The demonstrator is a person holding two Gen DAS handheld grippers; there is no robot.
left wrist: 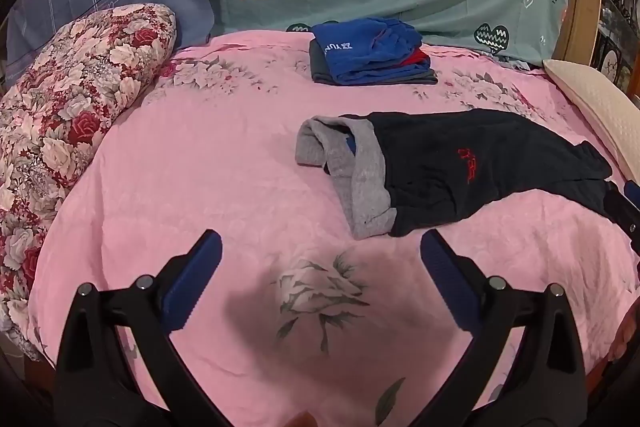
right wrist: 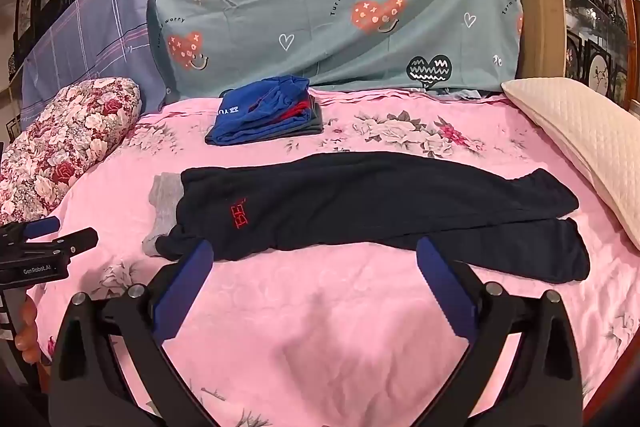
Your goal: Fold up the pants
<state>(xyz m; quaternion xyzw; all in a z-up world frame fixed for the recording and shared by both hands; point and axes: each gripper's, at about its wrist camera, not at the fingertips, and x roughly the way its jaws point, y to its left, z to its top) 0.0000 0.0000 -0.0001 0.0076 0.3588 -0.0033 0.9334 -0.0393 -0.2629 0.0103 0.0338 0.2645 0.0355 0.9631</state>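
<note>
- Pink floral bedsheet (right wrist: 360, 307) across the bed.
- Folded blue clothes (right wrist: 266, 111) stacked near the teal heart-print cover (right wrist: 340, 7) (reads "Turn off worry").
- Red floral bolster (left wrist: 72, 107) at left.
- Cream pillow (right wrist: 580, 147) at right.

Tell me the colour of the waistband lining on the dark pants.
Grey waistband lining, folded outward on the navy pants; clearest in the left wrist view.

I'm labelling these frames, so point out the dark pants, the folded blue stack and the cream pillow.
dark pants (right wrist: 360, 203), right wrist view, on the thigh area.
folded blue stack (right wrist: 260, 115), right wrist view, on the top blue garment.
cream pillow (right wrist: 580, 139), right wrist view, on its quilted top face.
</note>
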